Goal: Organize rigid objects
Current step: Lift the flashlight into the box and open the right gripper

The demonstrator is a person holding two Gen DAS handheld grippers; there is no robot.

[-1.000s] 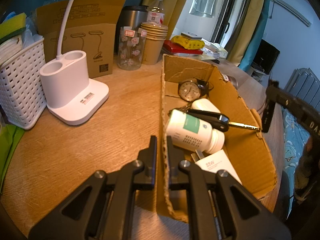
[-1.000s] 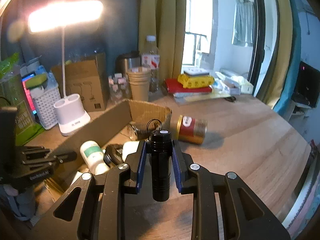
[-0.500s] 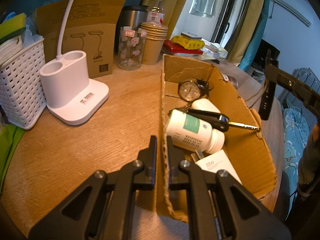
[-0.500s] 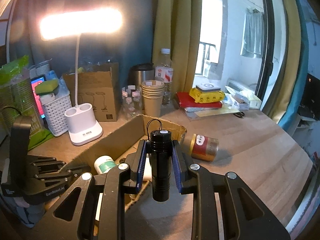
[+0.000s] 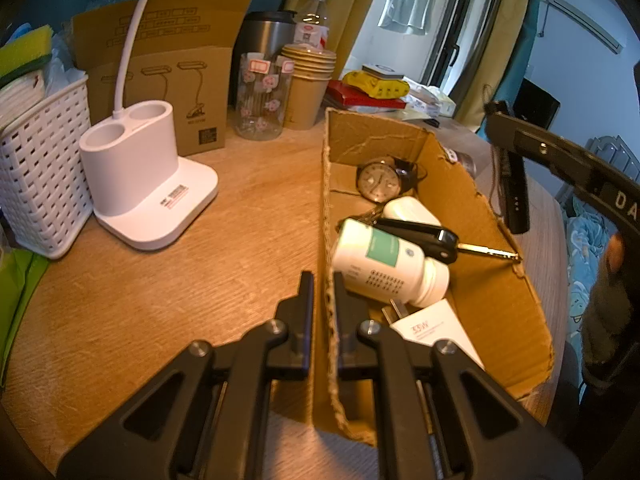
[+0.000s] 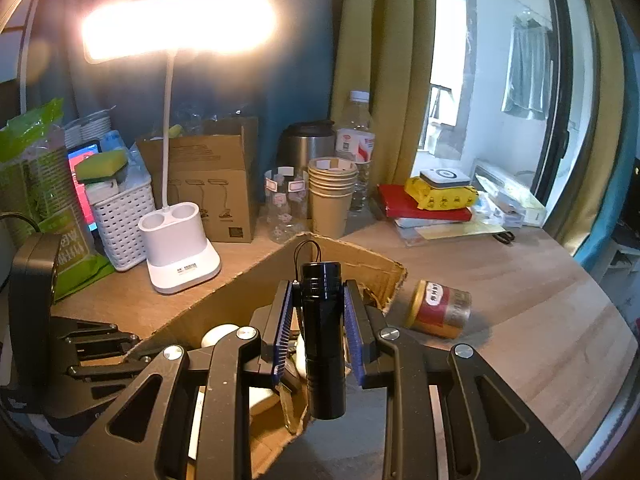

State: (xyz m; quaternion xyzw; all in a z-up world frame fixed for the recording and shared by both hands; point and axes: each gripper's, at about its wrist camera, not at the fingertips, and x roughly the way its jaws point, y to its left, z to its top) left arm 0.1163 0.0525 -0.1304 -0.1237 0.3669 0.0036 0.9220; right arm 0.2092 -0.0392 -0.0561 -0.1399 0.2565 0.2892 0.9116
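My right gripper [image 6: 318, 308] is shut on a black flashlight [image 6: 323, 336] and holds it above the near end of the open cardboard box [image 6: 248, 292]. In the left wrist view that flashlight [image 5: 512, 188] hangs over the box's right wall. My left gripper [image 5: 320, 296] is shut on the box's left wall [image 5: 329, 240]. Inside the box lie a wristwatch [image 5: 380, 180], a white bottle with a green label [image 5: 384, 268], a black car key [image 5: 432, 236], a small white oval case [image 5: 412, 210] and a white charger [image 5: 432, 330].
A red and gold can [image 6: 438, 308] lies on its side on the wooden table [image 6: 520, 300], right of the box. A white lamp base [image 5: 144, 184], a white basket [image 5: 36, 168], a brown carton [image 5: 172, 68], paper cups [image 5: 306, 84] and a glass jar [image 5: 262, 96] stand behind.
The right gripper has carried the flashlight in over the box, and the right wrist view now looks higher at the lamp. The left gripper has kept still on the box wall.
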